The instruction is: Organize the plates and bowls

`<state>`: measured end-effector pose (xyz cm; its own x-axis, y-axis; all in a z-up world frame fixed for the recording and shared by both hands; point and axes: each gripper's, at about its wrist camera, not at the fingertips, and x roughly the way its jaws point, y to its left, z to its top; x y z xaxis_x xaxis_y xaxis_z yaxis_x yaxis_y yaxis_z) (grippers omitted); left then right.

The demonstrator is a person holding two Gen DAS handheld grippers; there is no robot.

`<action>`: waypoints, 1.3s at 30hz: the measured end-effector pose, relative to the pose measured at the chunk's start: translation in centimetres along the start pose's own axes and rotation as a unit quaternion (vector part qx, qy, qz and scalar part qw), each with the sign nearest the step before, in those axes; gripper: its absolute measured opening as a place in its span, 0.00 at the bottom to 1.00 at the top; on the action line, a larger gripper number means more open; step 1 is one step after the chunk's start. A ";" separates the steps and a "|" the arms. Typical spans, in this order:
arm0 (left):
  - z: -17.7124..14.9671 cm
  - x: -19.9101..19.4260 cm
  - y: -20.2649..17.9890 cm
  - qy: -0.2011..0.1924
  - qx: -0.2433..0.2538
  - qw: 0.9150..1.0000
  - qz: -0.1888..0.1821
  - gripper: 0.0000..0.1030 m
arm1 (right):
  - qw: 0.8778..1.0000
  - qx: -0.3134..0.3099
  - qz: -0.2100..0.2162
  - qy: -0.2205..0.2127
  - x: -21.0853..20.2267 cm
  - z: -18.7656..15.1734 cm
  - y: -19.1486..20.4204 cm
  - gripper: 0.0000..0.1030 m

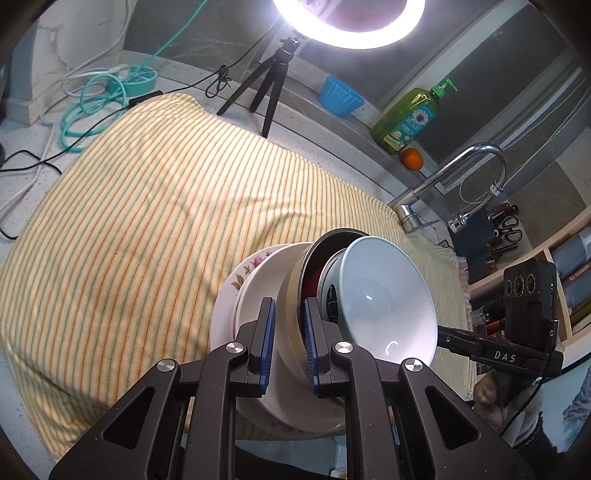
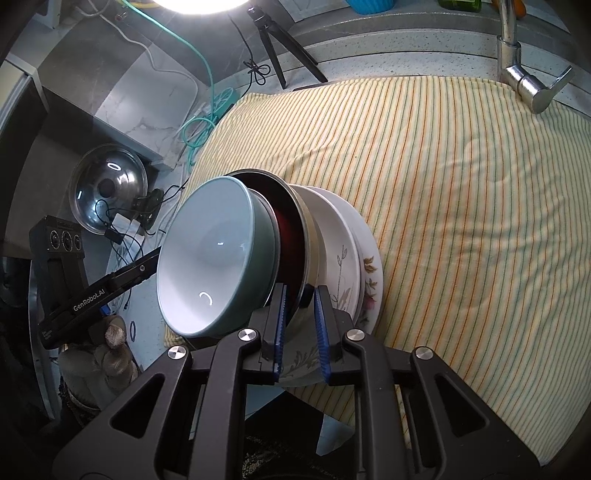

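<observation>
Between the left gripper's (image 1: 289, 338) closed fingers sits the steel bowl's (image 1: 291, 295) rim, the blue-grey bowl (image 1: 384, 295) nested just beside them. Opposite, the right gripper (image 2: 300, 325) pinches the same rim, with the floral plates (image 2: 365, 273) stacked against its outer finger, over the striped cloth (image 2: 461, 221).

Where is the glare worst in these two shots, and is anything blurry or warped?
Left wrist view: the ring light burns out the top edge and reflects as small glints inside the blue-green bowl; fisheye bends the striped cloth and counter. Right wrist view: the same light blows out the top, glinting in that bowl and on the glass lid. Both stay fairly sharp.
</observation>
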<state>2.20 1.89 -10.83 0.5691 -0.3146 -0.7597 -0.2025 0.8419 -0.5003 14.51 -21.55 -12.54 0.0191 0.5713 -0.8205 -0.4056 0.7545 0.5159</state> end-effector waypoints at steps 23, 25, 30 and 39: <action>-0.8 -3.6 -2.8 -0.045 0.072 0.995 0.043 0.56 | 0.995 -0.040 -0.052 -0.080 -5.4 -1.8 1.3 0.51; -1.1 -3.9 -3.5 -0.051 0.085 0.994 0.051 0.59 | 0.993 -0.043 -0.058 -0.092 -6.1 -2.1 1.5 0.54; -1.5 -4.9 -5.2 -0.065 0.112 0.989 0.066 0.68 | 0.989 -0.047 -0.069 -0.118 -7.8 -2.8 2.0 0.57; -2.7 -5.7 -7.0 -0.067 0.148 0.982 0.093 0.68 | 0.981 -0.060 -0.092 -0.159 -10.1 -4.3 2.9 0.69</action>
<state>-1.75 -3.38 -4.09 0.6484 -0.0989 -0.7549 -0.0839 0.9762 -0.2000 9.23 -26.52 -3.75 0.3793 0.5147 -0.7689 -0.4720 0.8224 0.3176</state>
